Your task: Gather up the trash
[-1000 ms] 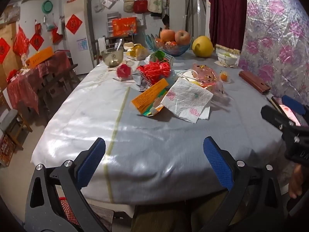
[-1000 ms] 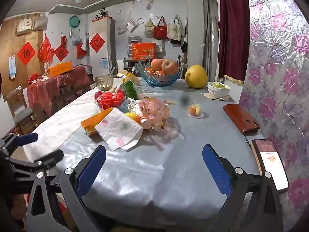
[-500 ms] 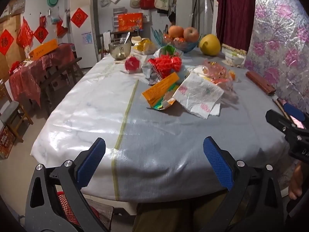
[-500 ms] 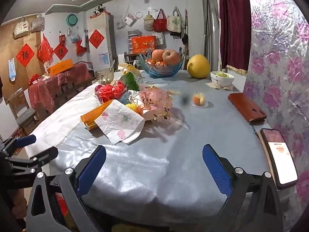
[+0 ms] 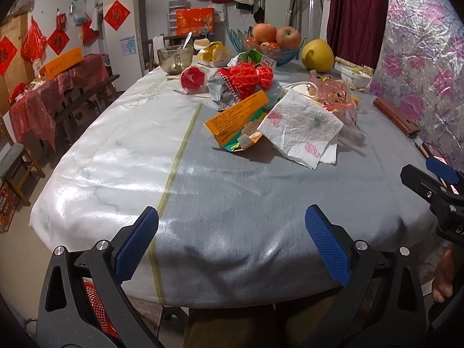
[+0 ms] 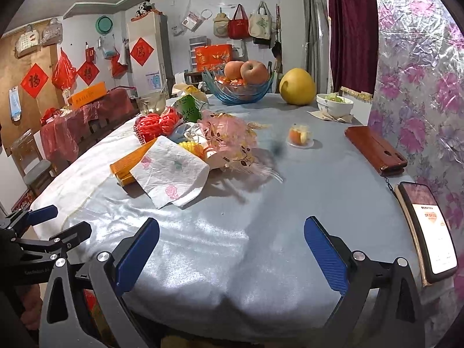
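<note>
At the table's near edge, the left gripper [image 5: 230, 245] and right gripper [image 6: 230, 246] hover with fingers spread wide, empty. Farther in, the trash pile [image 5: 278, 116] lies mid-table: printed napkin [image 6: 171, 171] over an orange carton [image 5: 235, 113]. Beyond, a blue glass bowl [image 6: 237, 92] holds apples; a white bowl [image 6: 335, 104] holds greens. Both grippers have edged closer since earlier.

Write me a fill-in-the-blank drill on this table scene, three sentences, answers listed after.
1. The napkin partly covers an ______ box.
2. The blue bowl holds ______.
3. Both the left gripper and the right gripper are ______.

Missing words: orange; apples; open
</note>
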The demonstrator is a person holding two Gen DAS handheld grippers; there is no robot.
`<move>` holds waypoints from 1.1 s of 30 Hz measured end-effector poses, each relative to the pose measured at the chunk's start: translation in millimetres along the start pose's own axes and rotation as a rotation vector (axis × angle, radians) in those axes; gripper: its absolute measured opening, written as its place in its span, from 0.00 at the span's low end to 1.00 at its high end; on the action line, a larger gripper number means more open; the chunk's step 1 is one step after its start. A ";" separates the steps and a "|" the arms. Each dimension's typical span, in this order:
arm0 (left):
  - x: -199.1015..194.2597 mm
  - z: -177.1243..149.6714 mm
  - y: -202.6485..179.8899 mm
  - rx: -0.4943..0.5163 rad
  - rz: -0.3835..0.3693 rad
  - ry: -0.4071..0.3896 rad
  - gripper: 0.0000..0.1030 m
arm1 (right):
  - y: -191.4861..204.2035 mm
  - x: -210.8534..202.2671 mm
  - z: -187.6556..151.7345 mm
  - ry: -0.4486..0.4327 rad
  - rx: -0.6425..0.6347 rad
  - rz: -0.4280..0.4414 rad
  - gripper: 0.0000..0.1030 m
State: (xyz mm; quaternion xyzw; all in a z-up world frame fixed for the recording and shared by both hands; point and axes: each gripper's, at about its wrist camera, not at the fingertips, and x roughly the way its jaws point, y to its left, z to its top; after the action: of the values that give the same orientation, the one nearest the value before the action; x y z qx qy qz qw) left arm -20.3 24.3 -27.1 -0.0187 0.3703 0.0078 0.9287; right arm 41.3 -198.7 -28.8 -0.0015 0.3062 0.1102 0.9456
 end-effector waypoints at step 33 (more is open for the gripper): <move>11.1 -4.3 19.8 -0.062 0.015 0.031 0.94 | 0.6 4.6 -2.7 0.009 -0.002 -0.004 0.95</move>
State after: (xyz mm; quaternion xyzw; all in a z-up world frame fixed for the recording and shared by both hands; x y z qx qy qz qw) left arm -15.8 43.9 -38.4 -0.0446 0.3843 0.0259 0.9218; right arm 43.2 -197.3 -33.7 -0.0035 0.3104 0.1087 0.9444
